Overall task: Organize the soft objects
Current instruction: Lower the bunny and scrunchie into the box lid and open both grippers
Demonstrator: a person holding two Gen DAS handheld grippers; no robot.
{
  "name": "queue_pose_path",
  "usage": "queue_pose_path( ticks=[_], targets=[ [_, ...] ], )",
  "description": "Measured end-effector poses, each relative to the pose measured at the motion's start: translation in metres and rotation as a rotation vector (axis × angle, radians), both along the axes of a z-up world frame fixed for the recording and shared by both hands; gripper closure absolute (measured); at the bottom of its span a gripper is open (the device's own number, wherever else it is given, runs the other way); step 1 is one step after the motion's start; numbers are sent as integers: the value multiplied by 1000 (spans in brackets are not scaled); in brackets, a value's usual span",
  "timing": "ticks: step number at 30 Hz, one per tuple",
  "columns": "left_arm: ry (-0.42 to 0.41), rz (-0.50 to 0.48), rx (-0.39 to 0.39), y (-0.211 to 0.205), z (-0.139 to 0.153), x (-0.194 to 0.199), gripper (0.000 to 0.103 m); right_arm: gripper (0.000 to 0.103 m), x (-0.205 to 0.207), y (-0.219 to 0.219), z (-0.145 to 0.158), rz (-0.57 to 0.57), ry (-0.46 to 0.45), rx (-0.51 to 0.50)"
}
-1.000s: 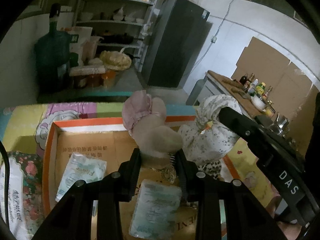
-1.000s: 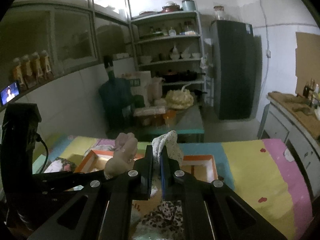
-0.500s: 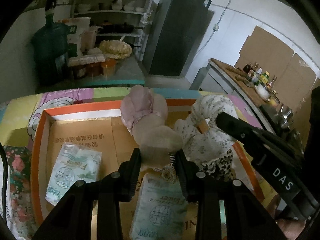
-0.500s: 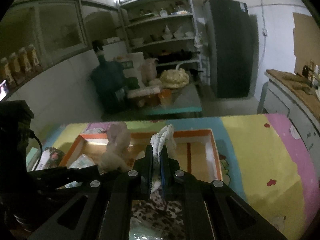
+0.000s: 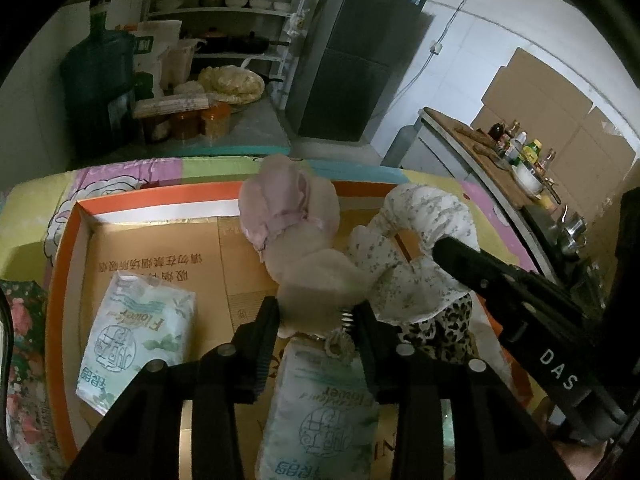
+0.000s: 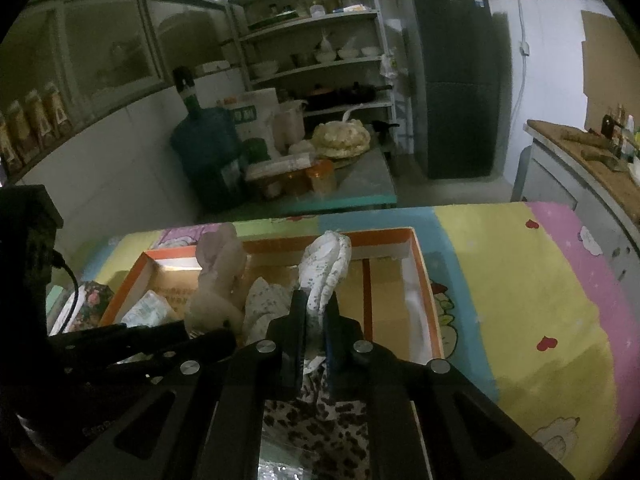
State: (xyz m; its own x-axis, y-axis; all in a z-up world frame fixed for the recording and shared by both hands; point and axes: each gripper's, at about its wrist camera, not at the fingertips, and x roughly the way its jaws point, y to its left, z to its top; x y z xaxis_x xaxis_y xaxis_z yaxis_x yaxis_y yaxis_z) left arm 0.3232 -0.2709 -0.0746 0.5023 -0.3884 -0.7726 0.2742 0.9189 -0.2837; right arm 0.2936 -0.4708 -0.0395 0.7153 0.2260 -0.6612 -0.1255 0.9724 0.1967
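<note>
A pale pink soft bundle [image 5: 292, 220] stands upright between the fingers of my left gripper [image 5: 318, 312], whose jaws are opening while both pads still touch it. My right gripper [image 6: 316, 308] pinches a white floral cloth roll [image 6: 326, 264], and its jaws are opening a little. Both items hang low over an orange-rimmed cardboard box [image 5: 64, 240]. In the left wrist view the floral cloth [image 5: 424, 216] arches just right of the pink bundle. A leopard-print cloth [image 6: 316, 420] lies beneath it in the box. Two tissue packs [image 5: 136, 332] [image 5: 320, 408] lie on the box floor.
The box sits on a colourful patchwork sheet [image 6: 520, 300]. A flowered package [image 5: 20, 340] lies left of the box. Beyond stand a low table with a water jug [image 6: 208, 152] and jars, shelves, a dark fridge [image 6: 456, 80] and a counter [image 5: 480, 144] at the right.
Both grippers have come down toward the box with their items, so the box fills more of each view. The left fingers stand slightly wider apart around the pink bundle.
</note>
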Motion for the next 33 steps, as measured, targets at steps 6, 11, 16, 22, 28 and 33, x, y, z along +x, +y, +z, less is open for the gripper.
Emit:
queue_pose_path(
  ticks=[6, 11, 16, 22, 28, 33],
  targets=[
    [-22, 2, 23, -3, 2, -6, 37, 72, -3, -1, 1, -1, -6, 11],
    [-33, 14, 33, -2, 5, -12, 32, 64, -7, 0, 4, -9, -11, 10],
    [-50, 14, 35, -2, 12, -17, 31, 59, -10, 1, 9, -18, -19, 12],
    [-66, 10, 40, -5, 21, -24, 31, 58, -18, 1, 16, -26, -32, 5],
    [-95, 8, 42, -5, 31, -32, 31, 58, -27, 0, 24, -36, -47, -10],
    [-133, 3, 43, -3, 42, -41, 31, 57, -36, 2, 34, -41, -70, -22]
  ],
)
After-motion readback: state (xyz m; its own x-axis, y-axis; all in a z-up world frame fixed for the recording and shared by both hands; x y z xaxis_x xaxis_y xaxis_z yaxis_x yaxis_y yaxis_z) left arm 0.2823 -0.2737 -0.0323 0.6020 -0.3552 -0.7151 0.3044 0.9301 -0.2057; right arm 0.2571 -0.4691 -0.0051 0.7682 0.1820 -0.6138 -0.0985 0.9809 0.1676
